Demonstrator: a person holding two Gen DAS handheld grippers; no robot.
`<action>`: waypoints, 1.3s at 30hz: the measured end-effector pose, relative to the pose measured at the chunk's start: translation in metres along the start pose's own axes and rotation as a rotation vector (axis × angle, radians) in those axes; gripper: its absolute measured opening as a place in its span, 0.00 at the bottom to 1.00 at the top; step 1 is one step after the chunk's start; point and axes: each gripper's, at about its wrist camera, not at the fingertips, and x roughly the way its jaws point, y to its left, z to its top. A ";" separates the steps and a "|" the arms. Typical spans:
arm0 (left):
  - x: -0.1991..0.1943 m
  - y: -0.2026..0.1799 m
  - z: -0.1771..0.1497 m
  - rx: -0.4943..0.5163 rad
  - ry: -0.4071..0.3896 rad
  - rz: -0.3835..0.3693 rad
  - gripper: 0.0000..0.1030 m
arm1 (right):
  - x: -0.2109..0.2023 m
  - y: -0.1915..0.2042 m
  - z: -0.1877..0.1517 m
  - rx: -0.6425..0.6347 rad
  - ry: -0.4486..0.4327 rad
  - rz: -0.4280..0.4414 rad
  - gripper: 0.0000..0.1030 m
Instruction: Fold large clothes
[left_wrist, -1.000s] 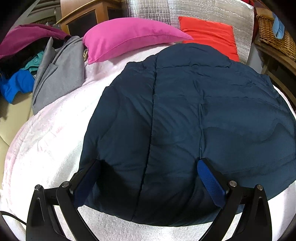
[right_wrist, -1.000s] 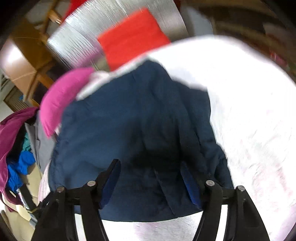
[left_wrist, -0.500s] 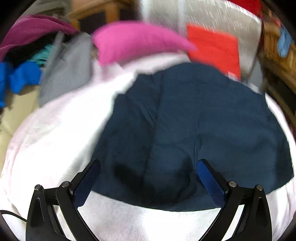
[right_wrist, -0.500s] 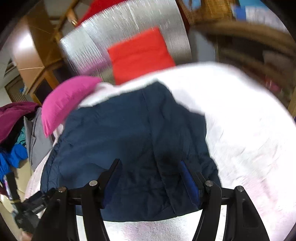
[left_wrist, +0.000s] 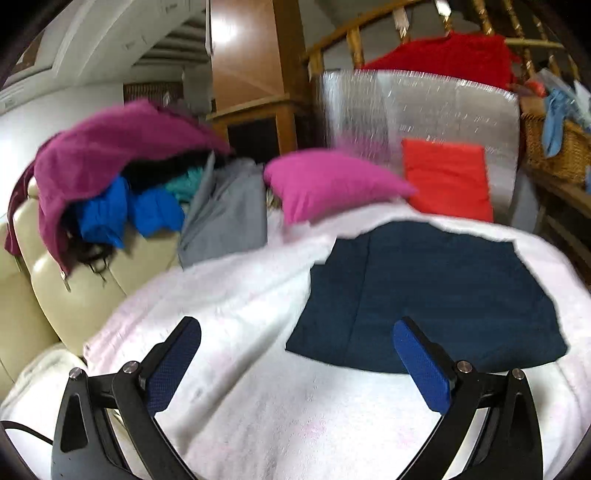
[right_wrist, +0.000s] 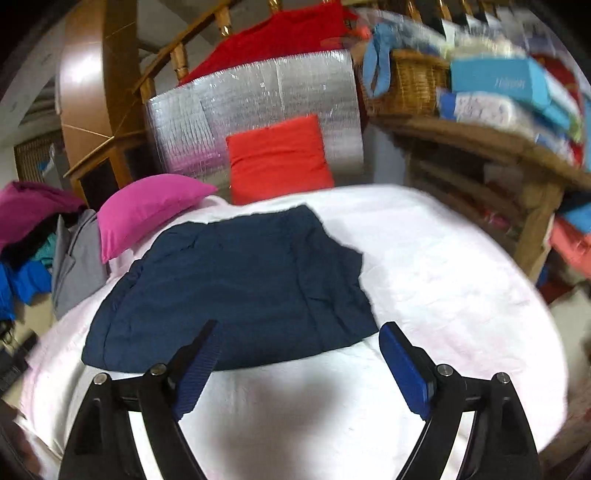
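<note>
A navy quilted jacket lies folded flat on the white blanket; it also shows in the right wrist view. My left gripper is open and empty, raised above the blanket in front of the jacket's near left edge. My right gripper is open and empty, raised in front of the jacket's near edge. Neither gripper touches the jacket.
A pile of clothes sits on a cream sofa at the left. A pink pillow and a red cushion lean on a silver panel at the back. A wicker basket and wooden shelves stand at the right.
Both grippers have pulled back and up from over the jacket, so it looks smaller and farther. The left view has tilted up toward the clothes pile. Both stayed open.
</note>
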 end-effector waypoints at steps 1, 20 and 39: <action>-0.013 0.002 0.006 -0.002 -0.016 -0.009 1.00 | -0.010 0.001 -0.001 -0.005 -0.012 -0.011 0.86; -0.204 0.037 0.065 0.045 -0.252 -0.092 1.00 | -0.220 0.014 0.049 0.089 -0.274 0.146 1.00; -0.251 0.042 0.057 0.043 -0.239 -0.123 1.00 | -0.247 0.048 0.020 0.039 -0.086 0.153 1.00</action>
